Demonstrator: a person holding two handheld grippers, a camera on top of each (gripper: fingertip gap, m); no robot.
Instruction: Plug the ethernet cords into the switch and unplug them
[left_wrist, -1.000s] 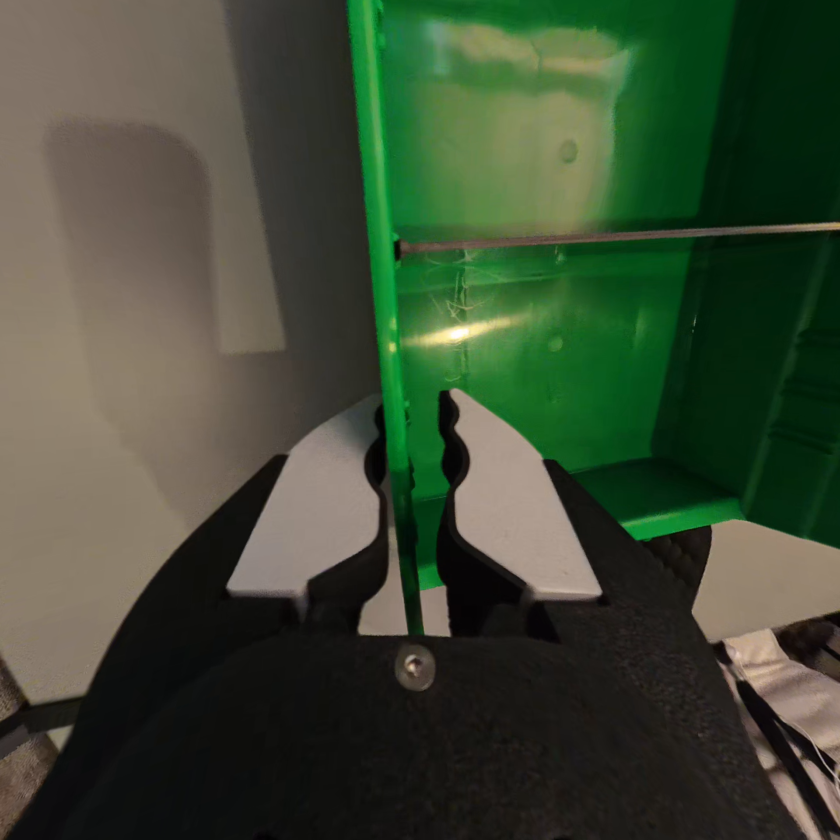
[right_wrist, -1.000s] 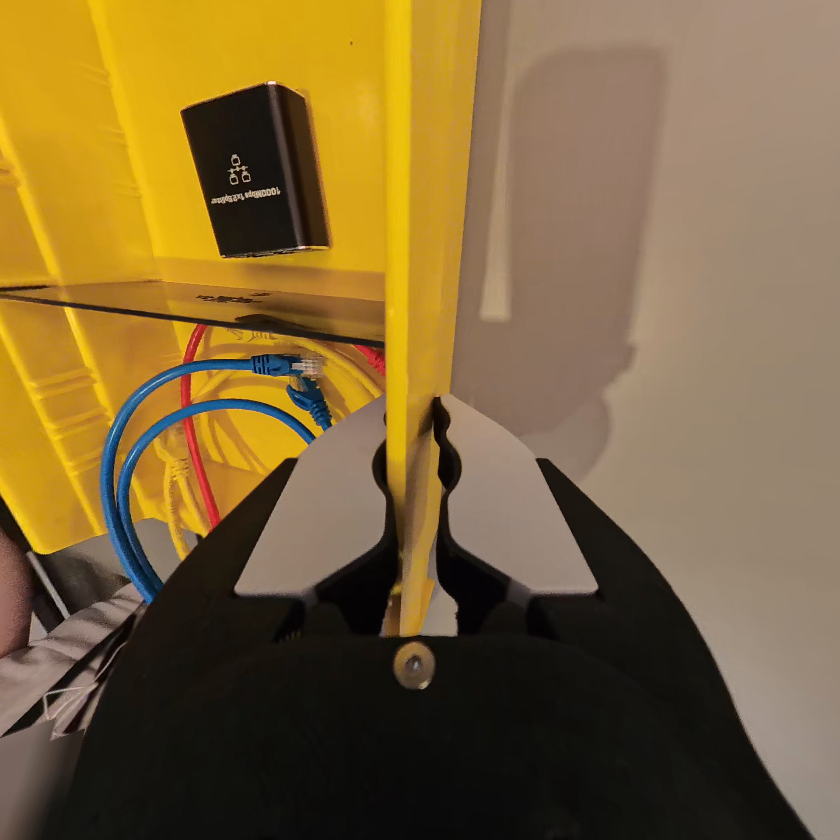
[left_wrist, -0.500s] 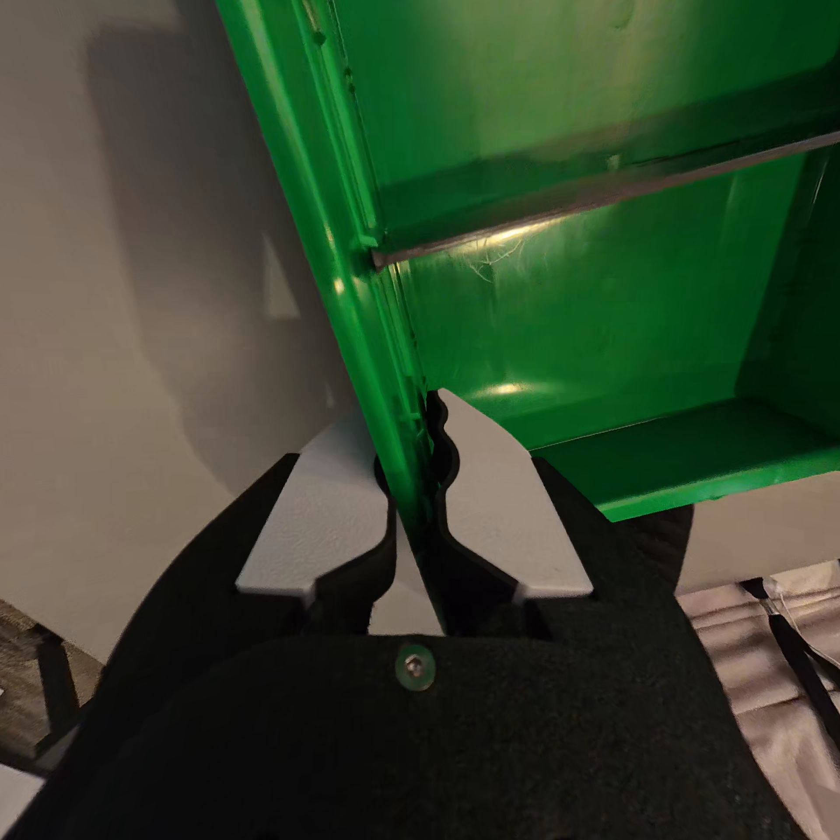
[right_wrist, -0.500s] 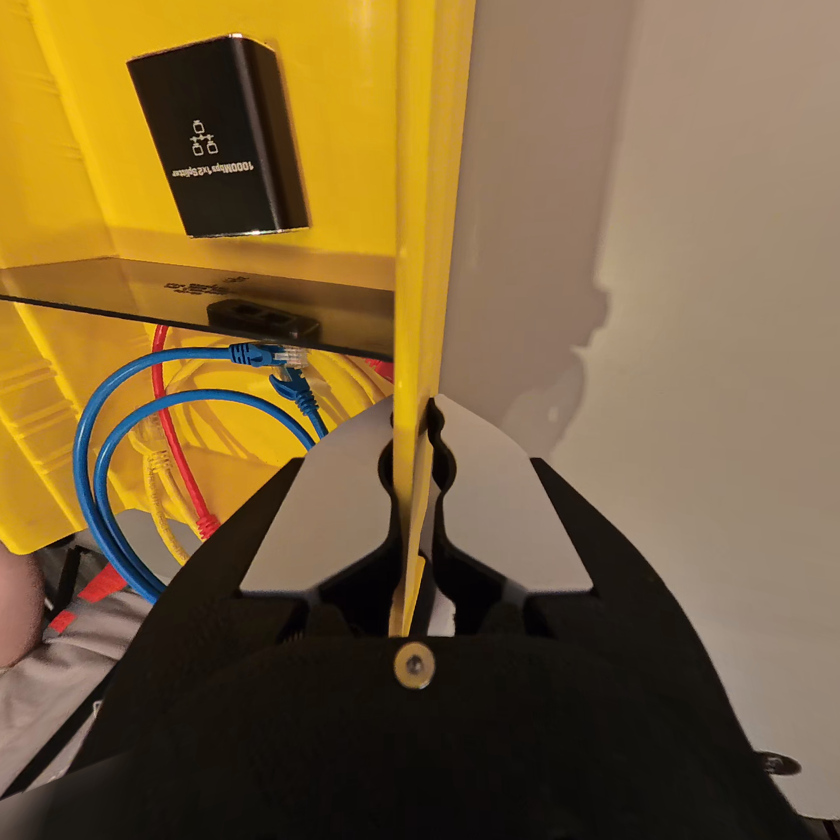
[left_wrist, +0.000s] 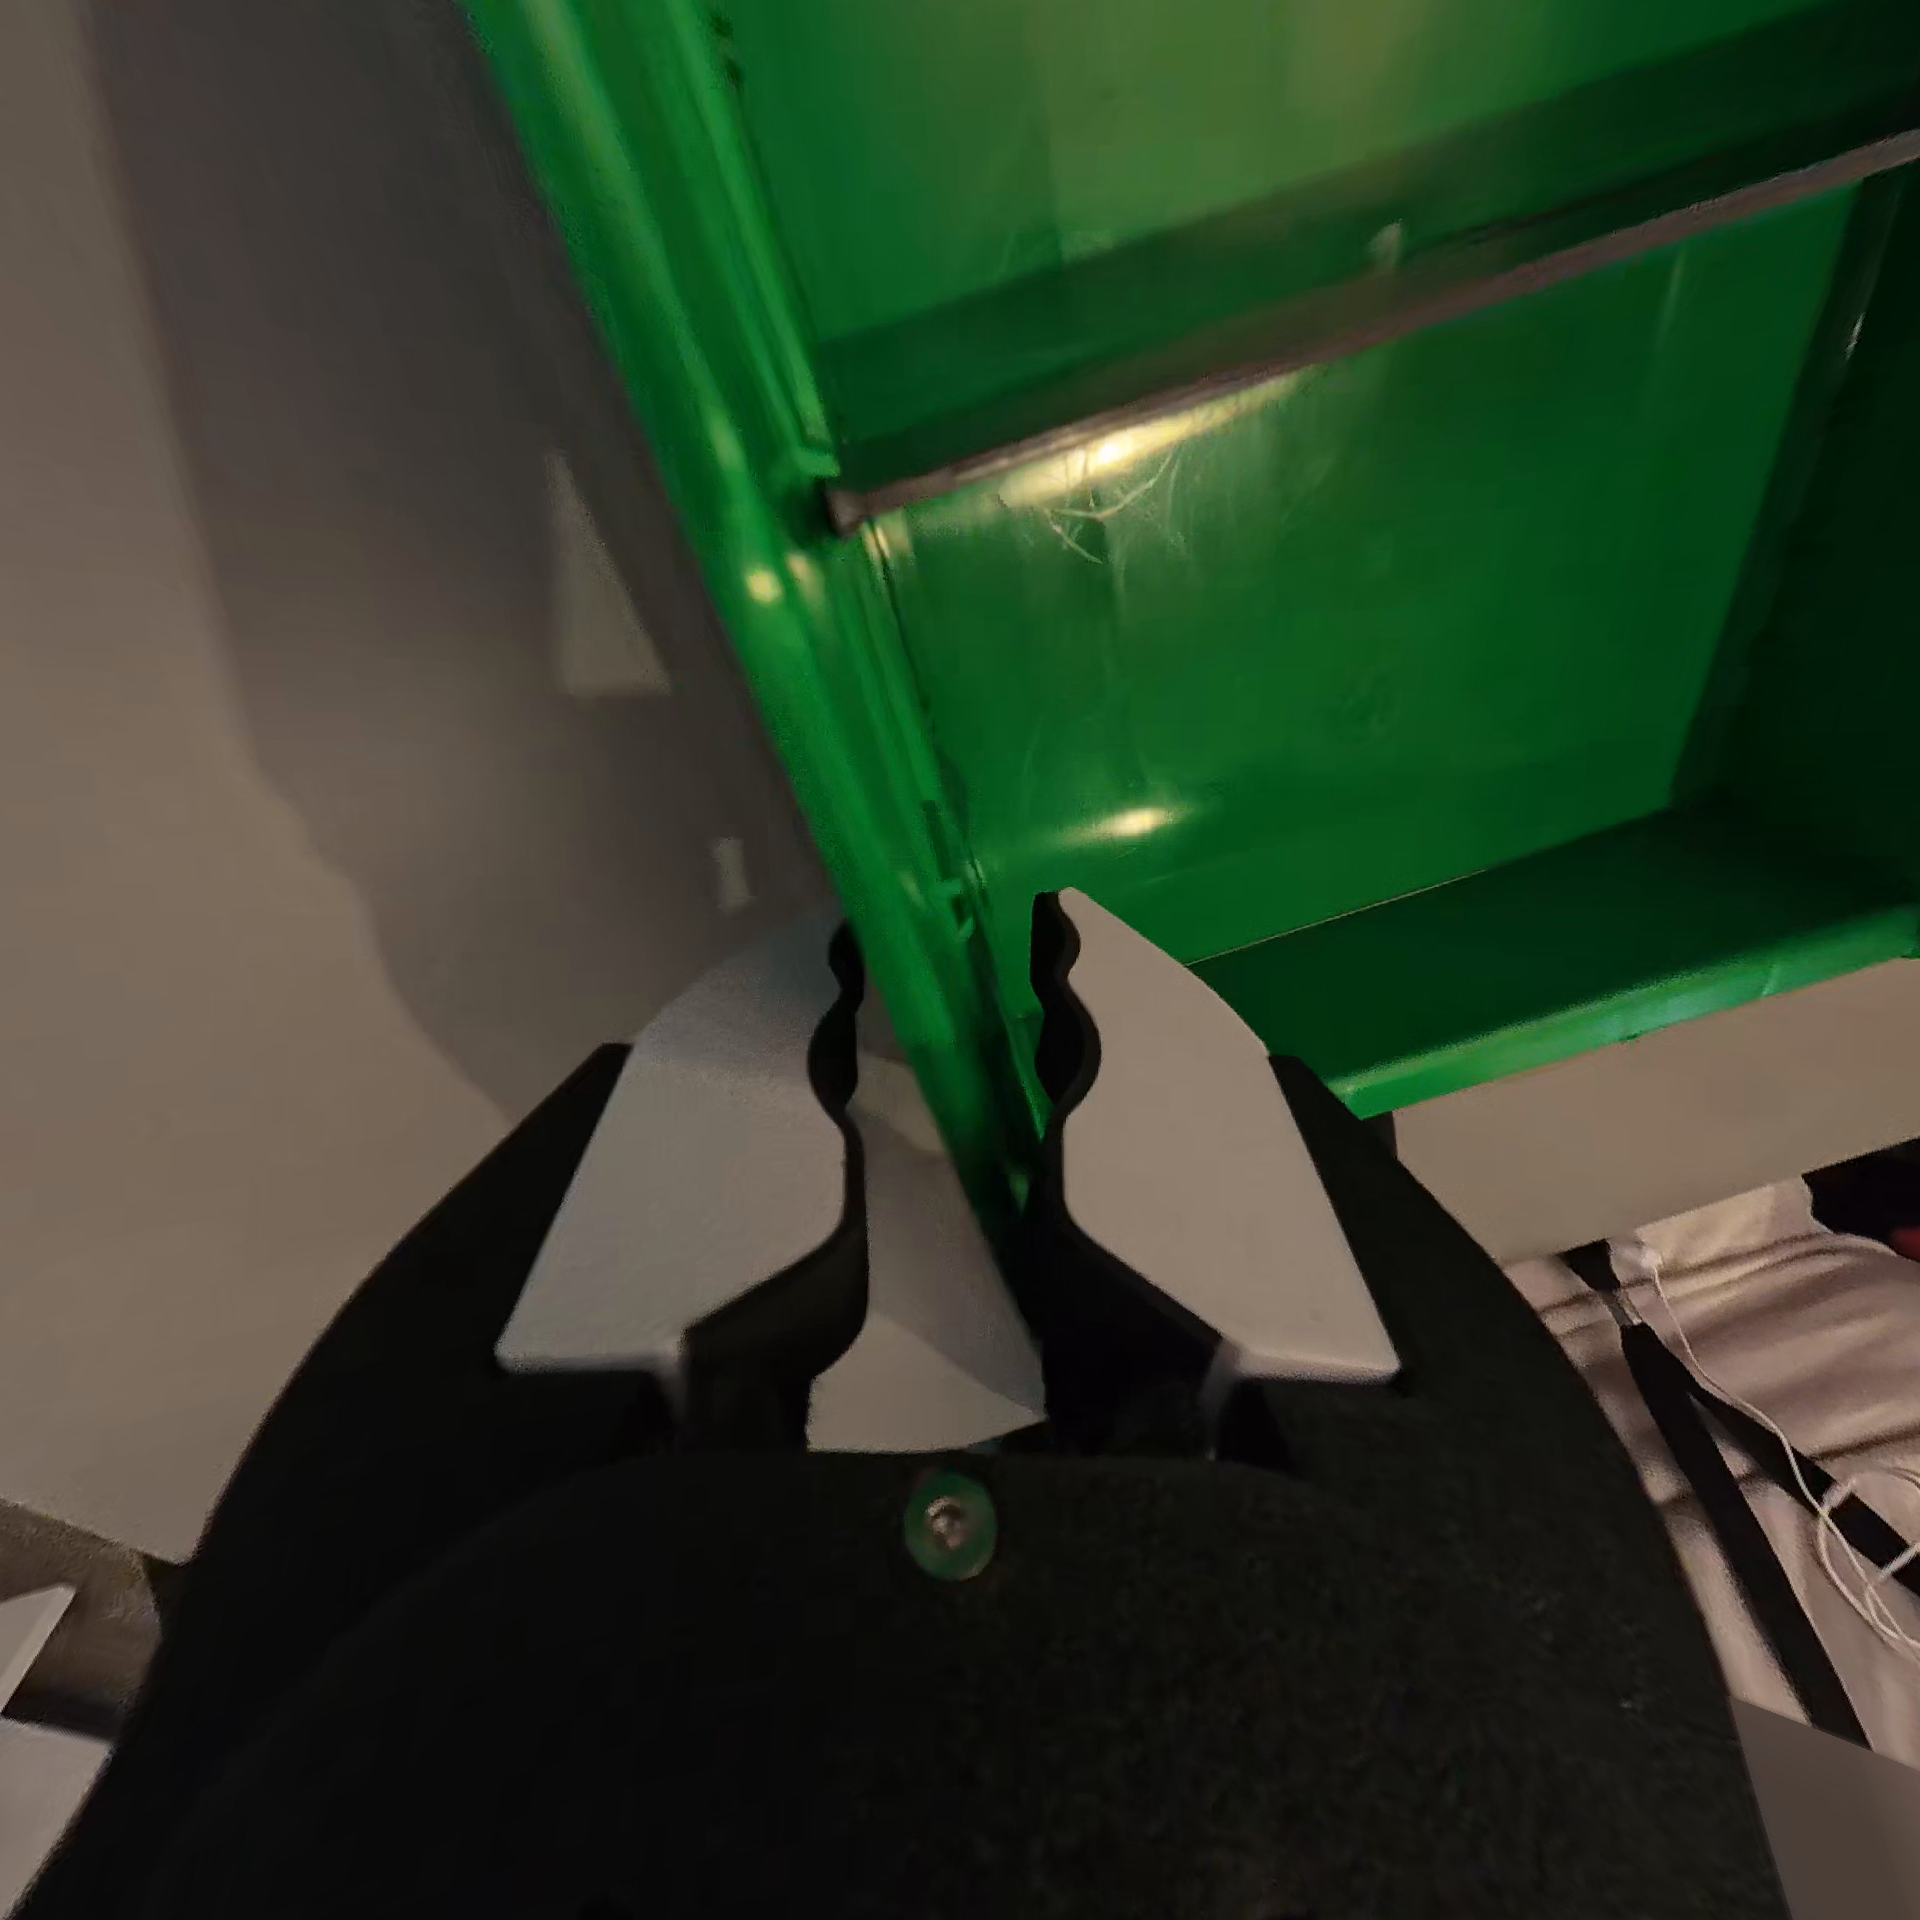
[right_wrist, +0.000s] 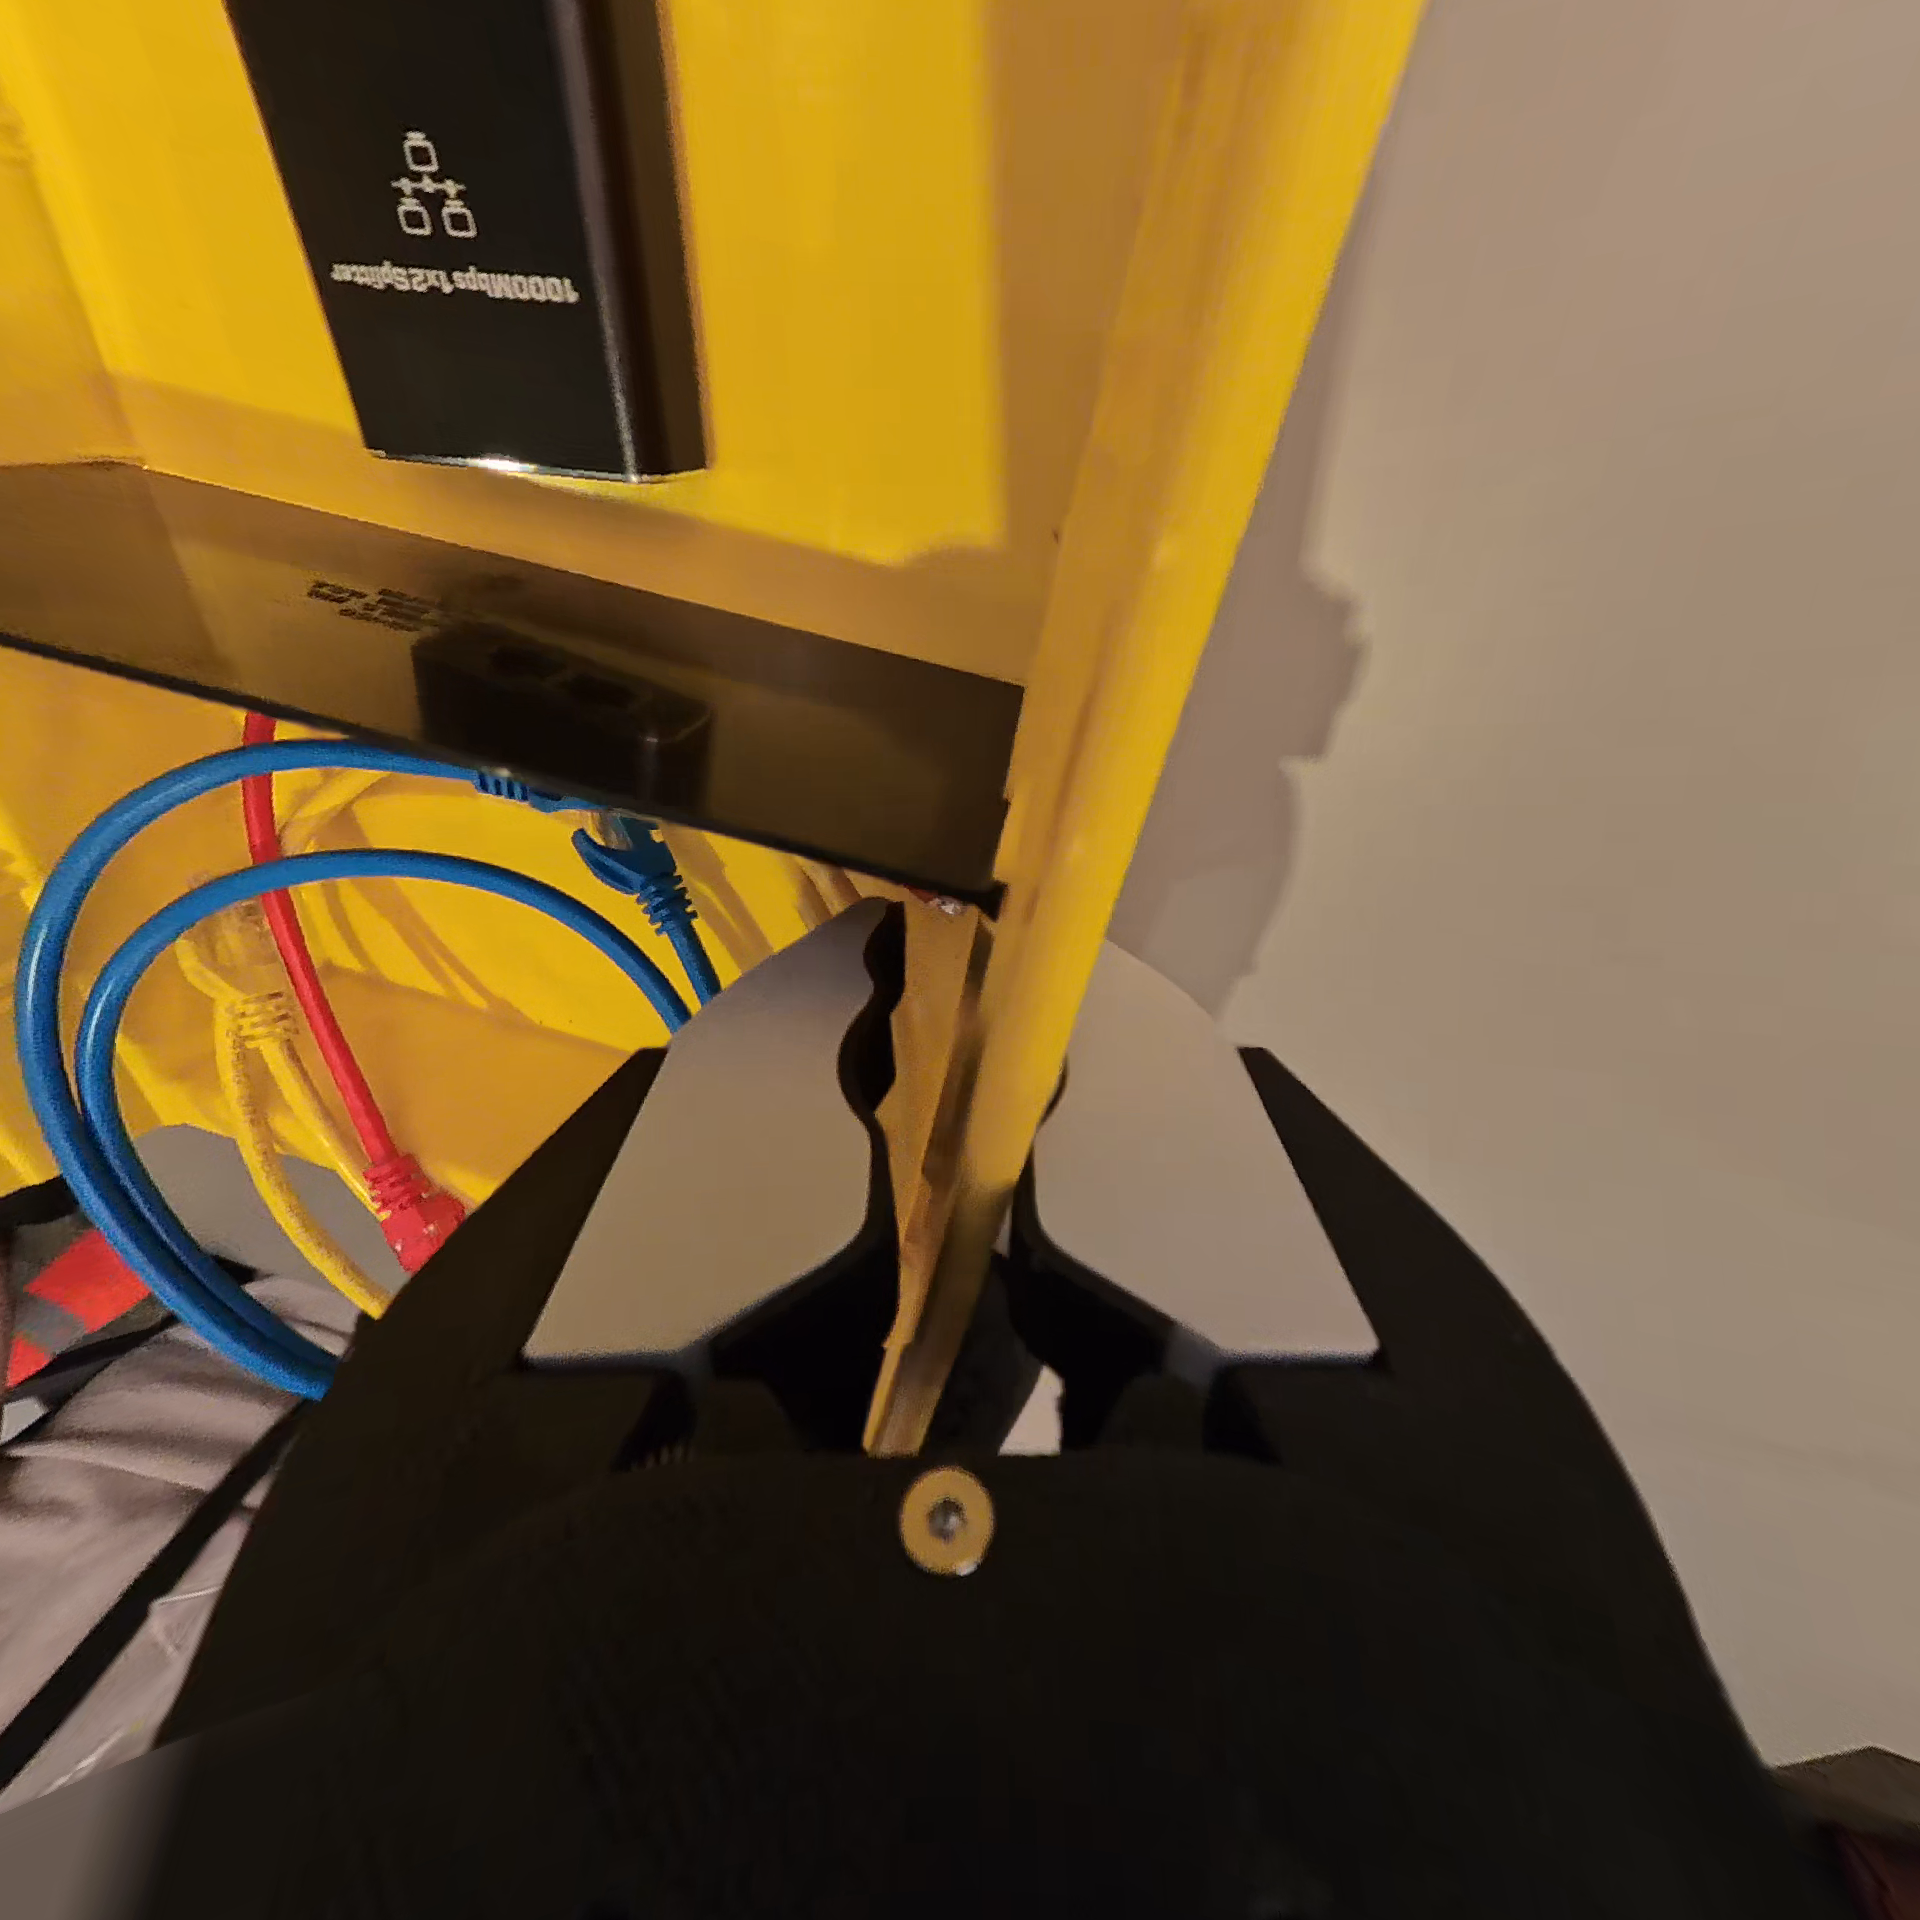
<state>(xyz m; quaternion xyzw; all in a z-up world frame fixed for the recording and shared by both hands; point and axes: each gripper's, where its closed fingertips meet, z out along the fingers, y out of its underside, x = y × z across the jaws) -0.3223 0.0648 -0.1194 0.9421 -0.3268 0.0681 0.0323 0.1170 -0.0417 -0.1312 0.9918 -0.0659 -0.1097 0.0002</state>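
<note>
The black switch (right_wrist: 478, 239) lies in the far part of a yellow bin, behind a glossy dark divider (right_wrist: 260, 582). In front of the divider lie a looped blue ethernet cord (right_wrist: 312, 873) with its plug (right_wrist: 634, 862), a red cord (right_wrist: 312, 1018) and a yellow cord (right_wrist: 260, 1091), all unplugged. My right gripper (right_wrist: 987, 935) straddles the yellow bin's right wall (right_wrist: 1143, 623); its fingers stand apart and its right fingertip is hidden behind the wall. My left gripper (left_wrist: 940, 935) straddles the left wall (left_wrist: 831, 727) of an empty green bin, open, with table showing between the left finger (left_wrist: 727, 1091) and the wall.
The green bin has a thin divider (left_wrist: 1351, 312) across it. Both bins rest on a white table (left_wrist: 260, 1039) with shadows on it. Pale cloth with black straps (left_wrist: 1714, 1403) lies at the near right of the left wrist view, and grey cloth (right_wrist: 156, 1455) lies at the near left of the right wrist view. About 45 cm separates my left fingertips from my right.
Half a second ago both grippers' jaws pinched the bin walls; now both have widened and let the walls go. Both views have tilted and the bins' insides look closer.
</note>
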